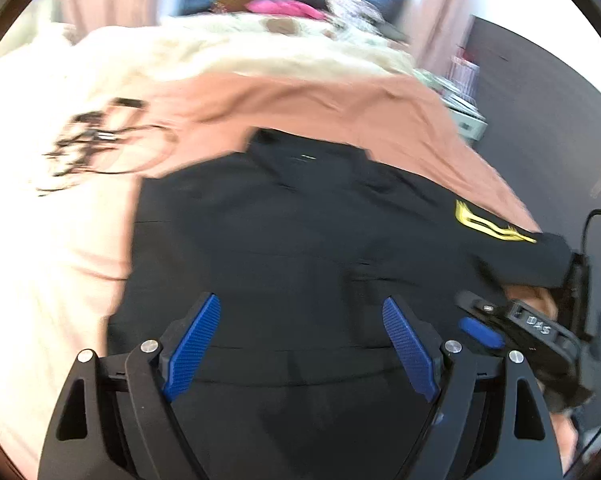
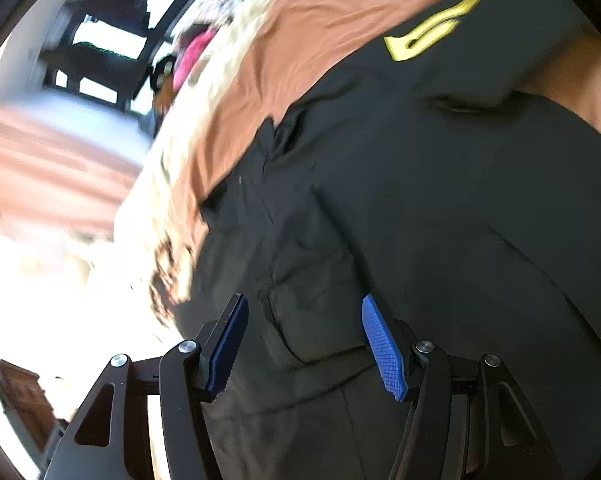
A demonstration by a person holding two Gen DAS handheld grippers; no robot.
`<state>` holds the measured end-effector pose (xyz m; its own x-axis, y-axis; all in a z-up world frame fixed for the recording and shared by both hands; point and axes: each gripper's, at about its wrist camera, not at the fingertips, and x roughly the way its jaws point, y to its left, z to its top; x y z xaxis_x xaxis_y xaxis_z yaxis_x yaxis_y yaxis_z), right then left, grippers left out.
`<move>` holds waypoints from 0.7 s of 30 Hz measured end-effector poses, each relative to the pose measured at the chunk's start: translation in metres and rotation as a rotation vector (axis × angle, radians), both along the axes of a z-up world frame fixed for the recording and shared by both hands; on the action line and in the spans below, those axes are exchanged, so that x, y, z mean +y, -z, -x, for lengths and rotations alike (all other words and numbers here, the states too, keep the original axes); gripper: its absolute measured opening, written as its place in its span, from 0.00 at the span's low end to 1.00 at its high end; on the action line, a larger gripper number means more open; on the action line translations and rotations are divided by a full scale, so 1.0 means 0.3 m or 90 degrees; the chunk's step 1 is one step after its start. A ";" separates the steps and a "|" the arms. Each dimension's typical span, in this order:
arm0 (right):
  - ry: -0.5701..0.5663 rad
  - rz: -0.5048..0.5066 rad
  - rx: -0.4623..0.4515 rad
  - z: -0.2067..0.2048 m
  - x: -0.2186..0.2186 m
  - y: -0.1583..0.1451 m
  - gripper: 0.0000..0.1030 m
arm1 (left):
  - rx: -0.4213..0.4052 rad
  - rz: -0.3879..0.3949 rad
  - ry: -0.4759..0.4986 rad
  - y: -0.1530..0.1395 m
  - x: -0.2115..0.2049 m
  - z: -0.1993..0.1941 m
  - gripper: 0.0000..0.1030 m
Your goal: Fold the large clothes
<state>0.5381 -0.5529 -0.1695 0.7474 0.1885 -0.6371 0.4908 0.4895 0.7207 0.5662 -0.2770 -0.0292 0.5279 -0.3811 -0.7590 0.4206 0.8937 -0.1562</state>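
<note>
Blue-padded jaws of the left gripper [image 1: 300, 344] stand wide apart above a black garment [image 1: 292, 240], holding nothing, apparently poised to take a fresh hold of the cloth. Spread flat over a rust-orange sheet [image 1: 340, 100] on the bed, the garment shows a yellow emblem [image 1: 488, 224] on one sleeve. Beside it, the right gripper [image 2: 304, 344] hovers partly open over a pocket flap [image 2: 312, 320], its pads clear of the fabric.

Matt black cloth on the garment [image 1: 284, 240], smooth, with a glossy yellow print [image 1: 488, 226]. Rust cloth sheet [image 1: 320, 100] beneath it, softly creased. Gripper pads [image 2: 382, 350] are ribbed blue rubbery plastic on matt black plastic arms with shiny metal pins.
</note>
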 end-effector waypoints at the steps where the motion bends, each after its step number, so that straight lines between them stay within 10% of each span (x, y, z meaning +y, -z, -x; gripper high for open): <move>1: -0.015 0.018 0.009 -0.018 0.019 -0.004 0.58 | -0.022 -0.003 -0.033 -0.002 0.055 0.015 0.82; 10: -0.110 0.196 0.060 -0.113 0.179 -0.054 0.58 | -0.019 0.041 -0.178 0.090 0.308 0.000 0.80; 21: -0.174 0.351 0.168 -0.199 0.327 0.024 0.58 | 0.050 0.039 -0.258 0.291 0.482 -0.101 0.47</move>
<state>0.5978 -0.4549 -0.1767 0.5254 -0.0562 -0.8490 0.4223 0.8835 0.2029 0.5964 -0.1325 -0.1165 0.5854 -0.1994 -0.7858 0.0210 0.9727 -0.2312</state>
